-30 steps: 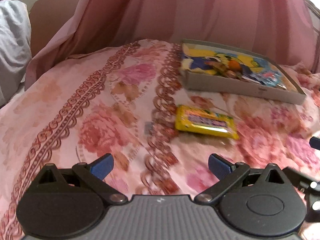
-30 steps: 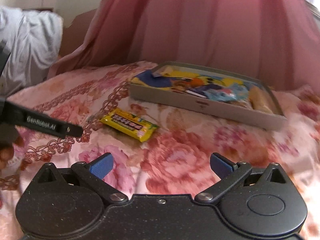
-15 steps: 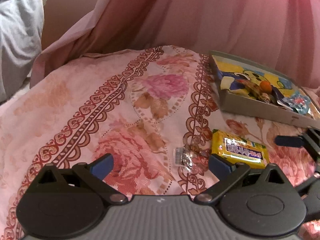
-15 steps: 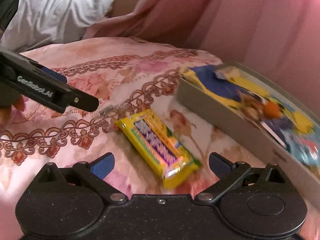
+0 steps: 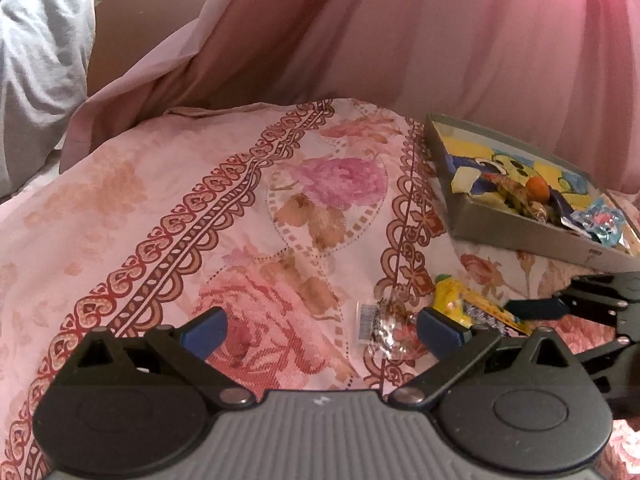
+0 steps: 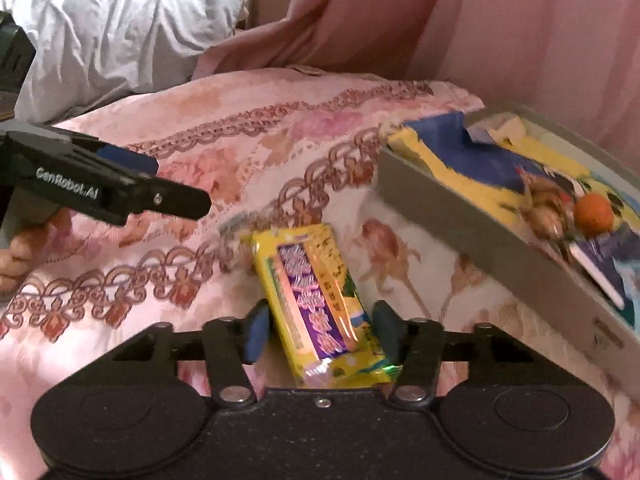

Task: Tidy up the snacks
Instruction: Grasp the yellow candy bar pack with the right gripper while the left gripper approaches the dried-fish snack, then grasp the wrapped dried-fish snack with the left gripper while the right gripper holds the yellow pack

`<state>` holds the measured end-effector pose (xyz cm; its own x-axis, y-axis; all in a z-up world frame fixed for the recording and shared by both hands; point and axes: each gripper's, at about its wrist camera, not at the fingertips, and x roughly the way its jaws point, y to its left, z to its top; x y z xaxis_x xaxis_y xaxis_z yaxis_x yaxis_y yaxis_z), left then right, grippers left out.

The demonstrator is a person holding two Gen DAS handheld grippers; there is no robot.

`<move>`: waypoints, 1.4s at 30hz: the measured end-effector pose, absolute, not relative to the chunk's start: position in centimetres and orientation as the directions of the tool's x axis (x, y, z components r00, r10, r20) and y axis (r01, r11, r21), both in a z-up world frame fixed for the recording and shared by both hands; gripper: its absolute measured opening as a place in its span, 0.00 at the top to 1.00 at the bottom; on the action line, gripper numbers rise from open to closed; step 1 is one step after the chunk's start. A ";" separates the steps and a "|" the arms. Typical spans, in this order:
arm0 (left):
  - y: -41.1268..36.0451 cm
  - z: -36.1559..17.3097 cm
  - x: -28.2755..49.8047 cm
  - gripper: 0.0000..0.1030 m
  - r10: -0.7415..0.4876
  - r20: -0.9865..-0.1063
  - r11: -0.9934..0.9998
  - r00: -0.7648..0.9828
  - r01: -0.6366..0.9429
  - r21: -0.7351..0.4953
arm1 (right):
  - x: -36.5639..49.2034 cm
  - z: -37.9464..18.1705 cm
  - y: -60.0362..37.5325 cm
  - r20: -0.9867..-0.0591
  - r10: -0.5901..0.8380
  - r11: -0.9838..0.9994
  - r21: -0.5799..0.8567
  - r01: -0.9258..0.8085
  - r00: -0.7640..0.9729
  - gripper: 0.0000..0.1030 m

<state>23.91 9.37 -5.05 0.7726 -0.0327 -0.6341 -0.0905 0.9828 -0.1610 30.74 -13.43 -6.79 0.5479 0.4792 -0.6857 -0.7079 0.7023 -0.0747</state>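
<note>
A yellow snack bar (image 6: 312, 280) with purple print lies on the pink floral bedspread, its near end between the fingers of my right gripper (image 6: 320, 332), which has narrowed onto it. The left wrist view shows the same bar (image 5: 472, 308) beside my right gripper's fingertip (image 5: 536, 308). My left gripper (image 5: 322, 330) is open just above the bedspread. A small clear-wrapped candy (image 5: 384, 330) lies close to its right finger. A grey box (image 5: 520, 236) holding several snacks sits at the far right; its wall (image 6: 460, 216) is right of the bar.
Pink curtain fabric (image 5: 440, 40) hangs behind the bed, and a white crumpled sheet (image 6: 120, 28) lies at the back left. A person's hand (image 6: 16, 252) holds the left gripper's body (image 6: 80, 184) at the left edge of the right wrist view.
My right gripper moved forward over the yellow bar and its fingers closed in around it. The left gripper shifted slightly nearer to the small candy and stayed open.
</note>
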 end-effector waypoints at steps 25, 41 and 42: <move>3.8 -4.9 26.4 0.00 -0.280 -0.620 0.911 0.733 0.407 0.068 | 18.4 -6.8 -22.7 -0.698 0.294 0.930 0.051 -0.365 0.653 0.54; 0.7 -6.3 30.8 0.08 -0.354 -0.868 0.692 0.349 0.722 0.008 | 20.0 -7.5 -22.0 -0.663 0.355 0.920 0.121 -0.374 0.659 0.54; 0.5 -6.4 30.5 0.09 -0.356 -0.872 0.693 0.335 0.721 -0.006 | 20.1 -7.5 -21.9 -0.663 0.357 0.920 0.128 -0.370 0.658 0.53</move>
